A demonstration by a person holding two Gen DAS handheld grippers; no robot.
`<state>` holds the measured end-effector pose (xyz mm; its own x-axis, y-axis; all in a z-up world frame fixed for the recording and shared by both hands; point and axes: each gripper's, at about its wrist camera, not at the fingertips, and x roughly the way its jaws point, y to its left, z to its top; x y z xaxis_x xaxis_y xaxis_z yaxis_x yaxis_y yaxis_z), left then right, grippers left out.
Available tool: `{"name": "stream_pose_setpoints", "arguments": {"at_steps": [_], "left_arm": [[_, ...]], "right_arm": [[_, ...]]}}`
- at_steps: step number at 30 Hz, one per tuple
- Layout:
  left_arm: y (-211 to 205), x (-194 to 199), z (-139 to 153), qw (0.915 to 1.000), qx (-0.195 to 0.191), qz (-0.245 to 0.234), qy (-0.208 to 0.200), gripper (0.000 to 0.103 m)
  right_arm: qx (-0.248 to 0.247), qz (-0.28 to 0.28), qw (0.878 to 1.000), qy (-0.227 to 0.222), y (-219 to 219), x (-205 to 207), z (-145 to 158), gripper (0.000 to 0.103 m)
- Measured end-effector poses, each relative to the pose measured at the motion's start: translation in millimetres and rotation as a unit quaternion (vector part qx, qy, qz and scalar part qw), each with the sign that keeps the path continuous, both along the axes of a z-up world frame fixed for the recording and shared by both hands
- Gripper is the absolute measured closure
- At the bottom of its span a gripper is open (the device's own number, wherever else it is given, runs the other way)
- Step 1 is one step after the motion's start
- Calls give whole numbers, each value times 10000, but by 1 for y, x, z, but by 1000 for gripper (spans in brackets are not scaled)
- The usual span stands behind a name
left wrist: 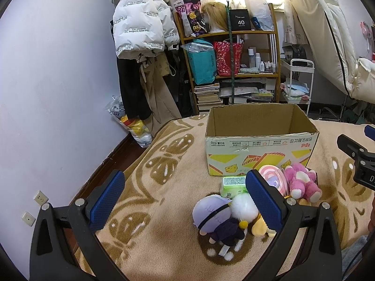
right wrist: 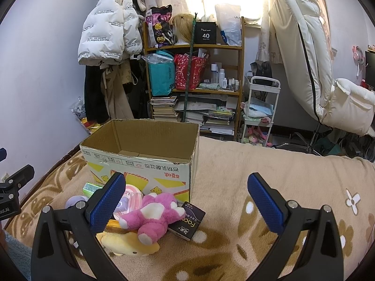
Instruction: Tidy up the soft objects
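Note:
An open cardboard box (left wrist: 261,149) stands on the beige blanket, also in the right wrist view (right wrist: 140,161); it looks empty. In front of it lies a pile: a pink plush bear (left wrist: 302,182) (right wrist: 154,213), a purple-haired doll (left wrist: 218,220), a white fluffy ball (left wrist: 242,205), a yellow plush (right wrist: 126,242), a pink striped round pouch (left wrist: 273,175), a green tissue pack (left wrist: 233,185) and a dark tissue pack (right wrist: 187,222). My left gripper (left wrist: 185,199) is open above the blanket, left of the pile. My right gripper (right wrist: 186,201) is open, the pile at its left finger.
The bed's blanket (right wrist: 257,175) extends right of the box. Behind stand a cluttered wooden shelf (left wrist: 232,53), hanging coats (left wrist: 138,30), a white cart (right wrist: 260,110) and a cream recliner chair (right wrist: 316,65). The bed edge drops to the floor on the left (left wrist: 131,145).

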<state>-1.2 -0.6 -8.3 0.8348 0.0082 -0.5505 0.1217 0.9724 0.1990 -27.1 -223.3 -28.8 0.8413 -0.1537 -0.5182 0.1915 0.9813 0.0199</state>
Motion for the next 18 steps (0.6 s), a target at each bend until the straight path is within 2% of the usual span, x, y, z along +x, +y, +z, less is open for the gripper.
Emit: {"name": "stream_pose_setpoints", "arguments": {"at_steps": [18], "left_arm": [[-1, 0, 0, 10000, 8, -3, 7, 2]], "right_arm": [[17, 3, 10000, 15, -1, 1, 0, 0]]}}
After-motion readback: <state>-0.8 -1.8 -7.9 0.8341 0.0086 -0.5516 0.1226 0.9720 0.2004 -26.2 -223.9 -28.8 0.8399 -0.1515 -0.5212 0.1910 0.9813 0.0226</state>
